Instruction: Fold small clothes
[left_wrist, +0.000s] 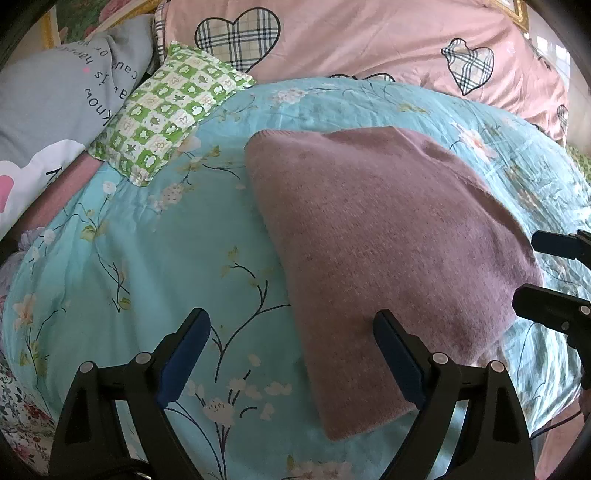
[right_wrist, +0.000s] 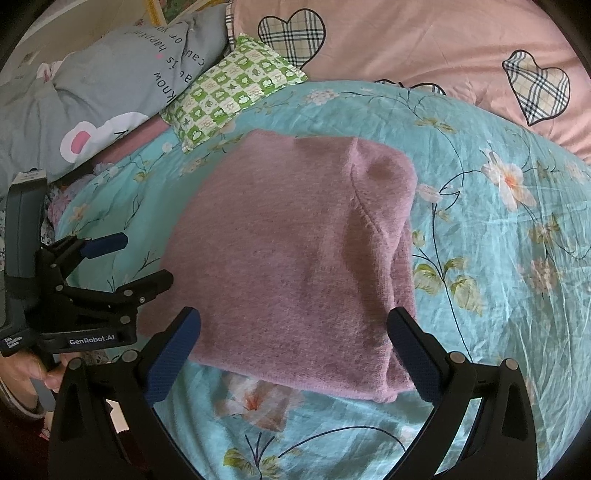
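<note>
Folded sweater (right_wrist: 295, 258) lies between both open grippers, quilt (right_wrist: 498, 258) around

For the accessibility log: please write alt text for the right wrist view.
A folded mauve knit garment lies on a turquoise floral bedspread, with the right gripper open just above its near edge. The left gripper, also open, is at far left; pillows sit behind.
</note>
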